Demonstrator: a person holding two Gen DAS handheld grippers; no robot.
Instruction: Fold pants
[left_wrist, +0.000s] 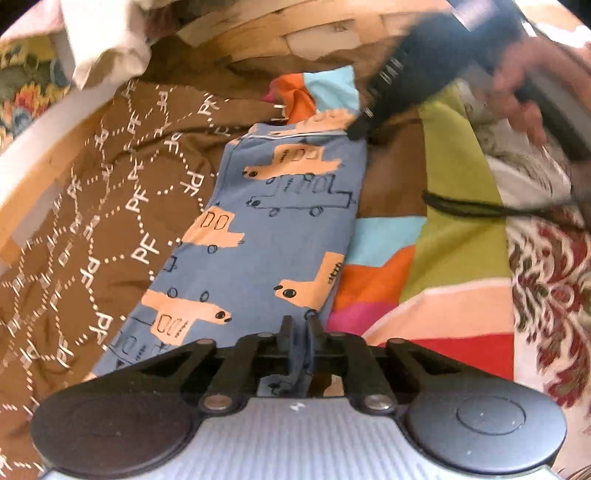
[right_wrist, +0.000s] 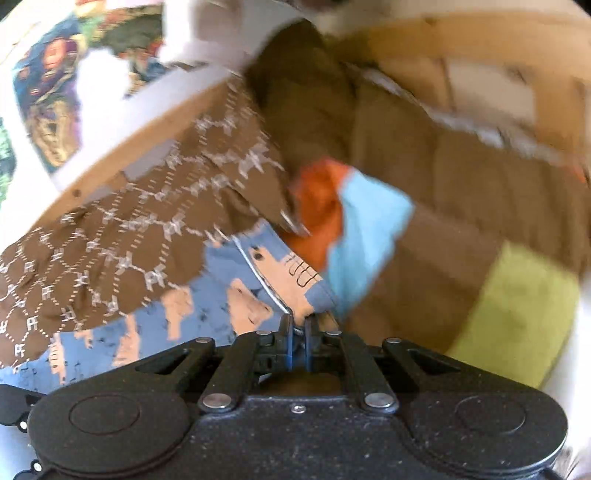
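The pants (left_wrist: 280, 229) are blue with peach truck prints and lie stretched out lengthwise on the bed. My left gripper (left_wrist: 298, 325) is shut on their near end. My right gripper (left_wrist: 356, 127) reaches in from the upper right and pinches their far end. In the right wrist view my right gripper (right_wrist: 298, 325) is shut on the pants' hem (right_wrist: 291, 284), with blue fabric between the fingers. That view is blurred.
A brown quilt with white PF lettering (left_wrist: 92, 206) lies left of the pants. A colour-block blanket (left_wrist: 436, 236) lies to the right, its corner (right_wrist: 354, 236) beyond the hem. A black cable (left_wrist: 480, 208) crosses the blanket. A wooden frame (left_wrist: 258, 33) is behind.
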